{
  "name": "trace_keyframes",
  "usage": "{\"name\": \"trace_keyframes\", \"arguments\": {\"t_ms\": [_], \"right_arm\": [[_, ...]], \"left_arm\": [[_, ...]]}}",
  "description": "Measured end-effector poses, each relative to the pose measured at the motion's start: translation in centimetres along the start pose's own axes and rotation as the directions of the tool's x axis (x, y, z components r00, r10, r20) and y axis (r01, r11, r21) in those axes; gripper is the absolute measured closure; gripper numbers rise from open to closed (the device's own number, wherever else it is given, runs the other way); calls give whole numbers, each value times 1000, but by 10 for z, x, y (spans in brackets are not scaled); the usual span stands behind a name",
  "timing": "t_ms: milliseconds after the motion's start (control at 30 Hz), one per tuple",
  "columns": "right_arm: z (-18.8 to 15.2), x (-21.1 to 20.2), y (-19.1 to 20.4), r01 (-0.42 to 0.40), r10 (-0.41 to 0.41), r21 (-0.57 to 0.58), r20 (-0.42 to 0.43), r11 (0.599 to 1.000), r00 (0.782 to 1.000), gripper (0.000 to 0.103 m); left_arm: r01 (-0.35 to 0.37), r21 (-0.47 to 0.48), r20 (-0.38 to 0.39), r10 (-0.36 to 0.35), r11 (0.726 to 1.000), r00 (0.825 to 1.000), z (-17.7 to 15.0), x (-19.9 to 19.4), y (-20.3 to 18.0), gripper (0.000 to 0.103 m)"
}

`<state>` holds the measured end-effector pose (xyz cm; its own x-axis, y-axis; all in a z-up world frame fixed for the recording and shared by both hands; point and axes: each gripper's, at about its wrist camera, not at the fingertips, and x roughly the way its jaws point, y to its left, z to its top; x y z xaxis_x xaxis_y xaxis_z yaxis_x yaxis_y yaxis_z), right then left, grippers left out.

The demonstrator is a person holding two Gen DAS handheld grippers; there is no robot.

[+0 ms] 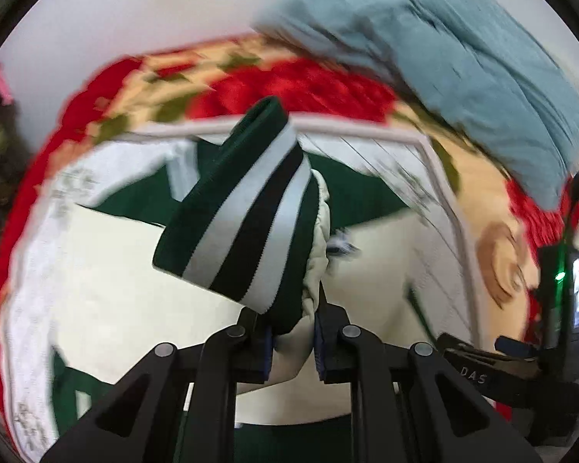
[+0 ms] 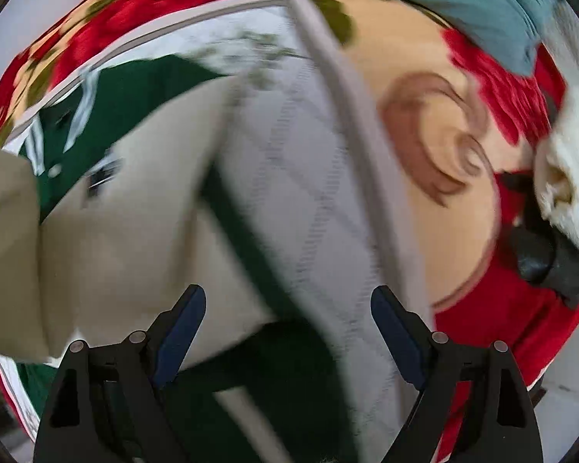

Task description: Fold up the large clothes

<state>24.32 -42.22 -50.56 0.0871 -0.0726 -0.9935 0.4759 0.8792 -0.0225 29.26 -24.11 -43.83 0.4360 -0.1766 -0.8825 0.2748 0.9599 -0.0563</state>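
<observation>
A cream and dark green jacket [image 1: 135, 254] lies spread on a white quilted pad [image 1: 417, 177]. My left gripper [image 1: 292, 341] is shut on the end of its cream sleeve, and the green-and-white striped cuff [image 1: 247, 212] stands up in front of the camera. The jacket also shows in the right wrist view [image 2: 135, 208], blurred. My right gripper [image 2: 287, 332] is open and empty, hovering above the jacket's green edge and the pad [image 2: 312, 200]. The other gripper's body [image 1: 521, 370] shows at the right of the left wrist view.
The pad lies on a red, cream and green floral blanket [image 1: 289, 81]. A blue-grey cloth [image 1: 463, 61] is heaped at the back right. A white fluffy thing [image 2: 571, 177] and a dark object [image 2: 540, 254] sit at the right edge of the right wrist view.
</observation>
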Motion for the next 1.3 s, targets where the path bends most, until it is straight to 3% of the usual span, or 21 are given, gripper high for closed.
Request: {"name": "trace_keyframes", "arguments": {"t_ms": [133, 200, 267, 367, 467, 567, 633, 700, 767, 800, 833, 867, 900, 1000, 1067, 1100, 1200, 1233, 1300], "right_arm": [[9, 8, -45, -51, 52, 47, -15, 998, 999, 14], [13, 8, -62, -107, 108, 70, -13, 992, 994, 14], [14, 6, -72, -158, 159, 88, -9, 984, 987, 14], [15, 1, -78, -238, 240, 113, -9, 965, 971, 14], [19, -3, -77, -345, 350, 135, -11, 929, 937, 14], [27, -6, -60, -446, 454, 128, -36, 886, 890, 14], [33, -6, -36, -528, 535, 103, -69, 843, 842, 14], [39, 3, -7, -549, 553, 66, -130, 833, 823, 14], [42, 25, 24, -532, 526, 30, -211, 846, 824, 19], [42, 33, 36, -538, 525, 8, -228, 843, 820, 29], [43, 38, 45, -528, 509, -15, -241, 849, 826, 72], [44, 43, 57, -507, 481, -47, -253, 860, 839, 97], [45, 41, 63, -497, 470, -65, -235, 865, 851, 97], [64, 12, 76, -429, 422, -165, -72, 888, 903, 97], [78, 14, 77, -401, 395, -164, -69, 901, 916, 97], [82, 22, 81, -383, 369, -184, -110, 905, 923, 96], [83, 19, 73, -412, 386, -173, -165, 895, 908, 84], [81, 9, 62, -403, 382, -177, -139, 898, 914, 80], [72, -9, 36, -323, 315, -203, -71, 924, 946, 71]], "left_arm": [[-4, -9, -114, 3, 1000, 993, -6, 37, -30, 85], [35, -39, -134, -40, 999, 990, -7, 43, -26, 67], [81, -73, -141, -90, 994, 986, -10, 43, -25, 20], [90, -116, -129, -105, 989, 986, -12, 28, -14, 18], [53, -182, -129, -77, 982, 989, -20, 10, 7, 18], [-15, -248, -131, -18, 969, 991, -35, -4, 35, 18], [-72, -282, -138, 34, 957, 990, -47, -13, 58, 18], [-149, -307, -163, 102, 940, 981, -62, -17, 82, 18], [-228, -329, -202, 168, 916, 965, -80, -17, 106, 18], [-263, -333, -224, 194, 906, 955, -86, -16, 115, 18], [-296, -343, -251, 217, 891, 943, -94, -15, 126, 18], [-318, -358, -268, 230, 878, 936, -102, -16, 135, 18], [-334, -366, -276, 242, 869, 930, -106, -17, 141, 18], [-382, -372, -290, 285, 846, 914, -122, -25, 154, 18], [-396, -365, -302, 296, 843, 906, -130, -27, 156, 18], [-398, -362, -311, 293, 843, 904, -134, -26, 155, 18], [-385, -357, -318, 276, 851, 907, -134, -25, 149, 18], [-382, -350, -310, 279, 856, 909, -131, -25, 147, 18], [-389, -312, -290, 303, 867, 908, -128, -24, 137, 18]]}}
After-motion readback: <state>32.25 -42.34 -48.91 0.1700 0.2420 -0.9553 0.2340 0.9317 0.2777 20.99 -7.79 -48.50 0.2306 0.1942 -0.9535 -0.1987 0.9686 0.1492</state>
